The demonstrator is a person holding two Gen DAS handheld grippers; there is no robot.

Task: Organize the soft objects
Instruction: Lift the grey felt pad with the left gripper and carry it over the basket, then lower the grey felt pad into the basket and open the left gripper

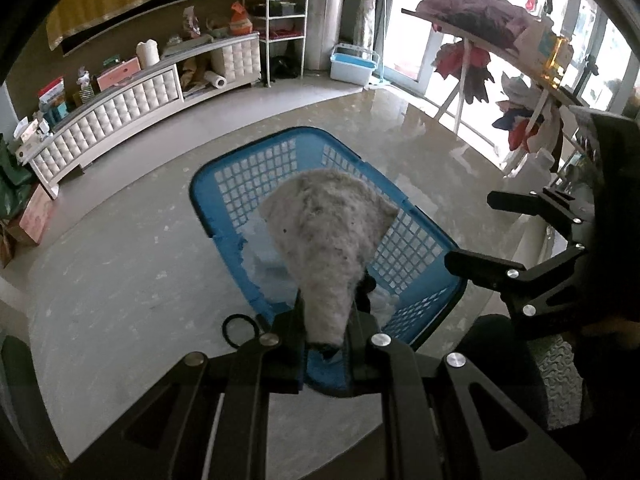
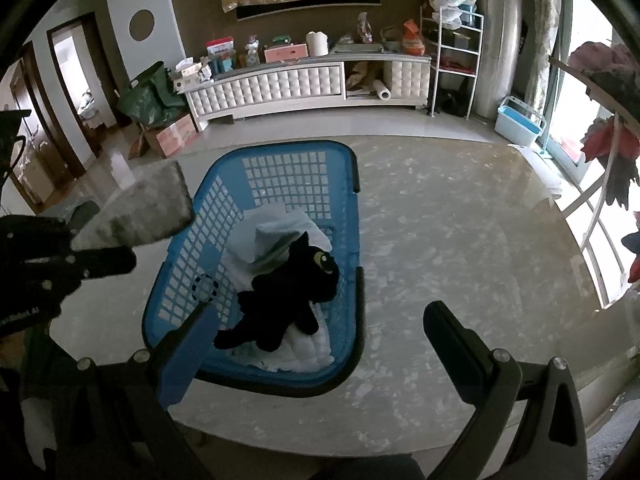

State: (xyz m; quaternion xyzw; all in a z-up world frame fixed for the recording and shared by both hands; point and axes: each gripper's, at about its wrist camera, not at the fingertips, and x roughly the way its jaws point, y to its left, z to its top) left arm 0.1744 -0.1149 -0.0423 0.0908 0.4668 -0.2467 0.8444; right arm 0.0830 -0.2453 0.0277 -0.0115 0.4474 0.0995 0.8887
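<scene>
Pinching a grey cloth (image 1: 328, 236) by one end, the left tool (image 1: 326, 322) holds it over the basket (image 1: 208, 184); limp and light, it droops. Right tool (image 2: 320, 344) gapes empty above the plush (image 2: 288, 292).

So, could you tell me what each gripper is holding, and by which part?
The left gripper pinches the grey fuzzy cloth by its narrow end; the right gripper is open, holding nothing.

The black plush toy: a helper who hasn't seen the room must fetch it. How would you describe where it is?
Find the blue slatted laundry basket on the pale floor. Inside, on folded white and pale blue cloths, lies the black plush toy. It is the only dark item there, with a yellow-green eye.
</scene>
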